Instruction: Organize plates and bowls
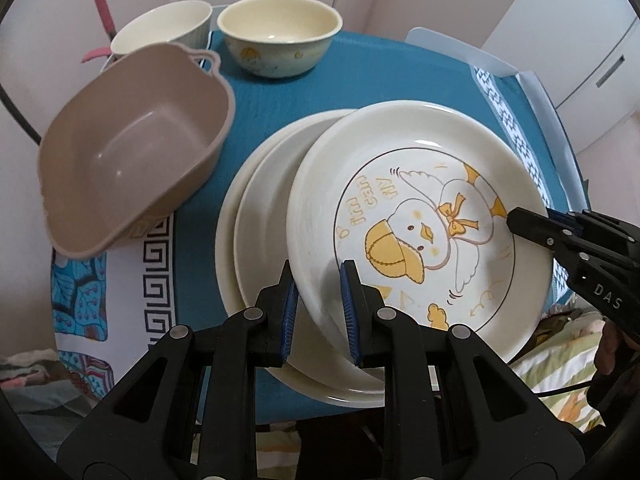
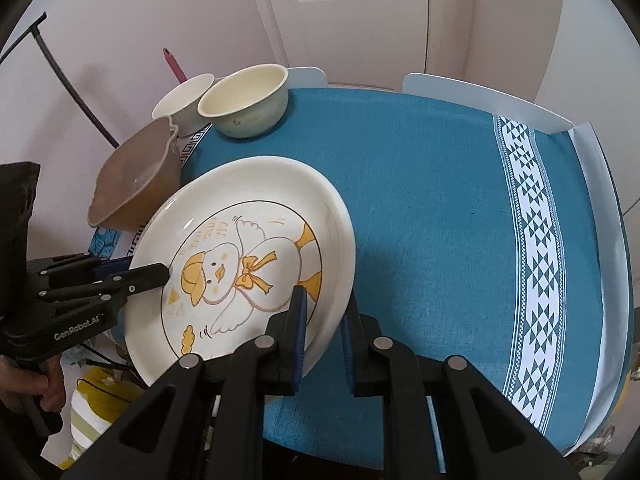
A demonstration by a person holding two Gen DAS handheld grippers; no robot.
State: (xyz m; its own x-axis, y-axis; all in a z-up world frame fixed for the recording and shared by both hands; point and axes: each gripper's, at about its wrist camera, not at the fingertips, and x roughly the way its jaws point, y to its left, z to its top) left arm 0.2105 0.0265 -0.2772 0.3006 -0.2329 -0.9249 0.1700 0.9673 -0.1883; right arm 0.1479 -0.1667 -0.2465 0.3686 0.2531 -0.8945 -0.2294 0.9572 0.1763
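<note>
The duck plate (image 1: 420, 216) sits tilted on top of two plain plates (image 1: 260, 216) at the centre of the table (image 1: 400, 76), which wears a blue cloth. The left gripper (image 1: 320, 280) pinches the duck plate's rim at about 7 o'clock, one of its fingers (image 1: 349, 292) inside the rim and the other outside. The right gripper (image 2: 324, 304) clamps the opposite rim at about 3 o'clock in the left wrist view, narrow on the edge. At 10 o'clock lies a tipped brown basin (image 1: 132, 148). Two cream bowls (image 1: 280, 36) stand at 12 o'clock, near the far edge.
</note>
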